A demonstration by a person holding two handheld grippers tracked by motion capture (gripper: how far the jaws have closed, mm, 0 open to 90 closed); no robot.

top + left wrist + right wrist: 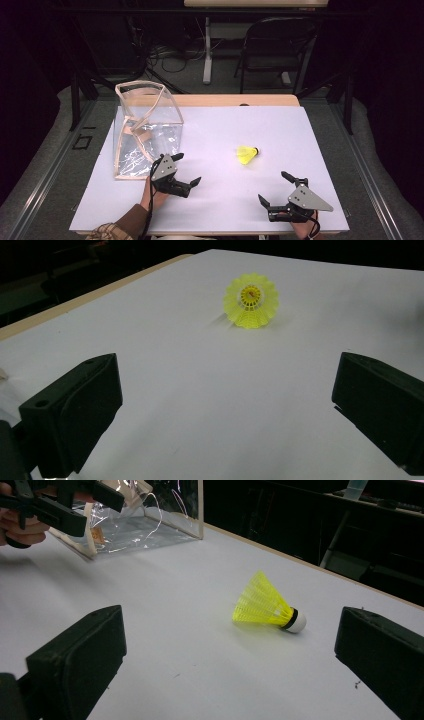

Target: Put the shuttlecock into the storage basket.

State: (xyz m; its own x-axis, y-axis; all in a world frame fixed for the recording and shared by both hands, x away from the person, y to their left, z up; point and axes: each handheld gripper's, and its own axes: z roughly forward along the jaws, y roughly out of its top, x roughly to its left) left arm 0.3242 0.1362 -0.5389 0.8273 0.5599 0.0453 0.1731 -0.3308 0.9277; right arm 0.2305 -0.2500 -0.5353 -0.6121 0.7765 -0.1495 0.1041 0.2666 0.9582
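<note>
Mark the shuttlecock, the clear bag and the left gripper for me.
shuttlecock [262,606]: right gripper view, on its yellow skirt.
clear bag [150,137]: high view, on its front plastic wall.
left gripper [187,170]: high view, midway between its open fingertips.

Table [310,150] with shuttlecock [247,154], bag [145,130]

yellow shuttlecock [247,154], clear bag [145,131], two tools

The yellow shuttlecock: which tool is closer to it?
Roughly equal; the right tool looks slightly nearer, below and right of the shuttlecock. The left tool sits lower left. Both are open and apart from it.
</note>
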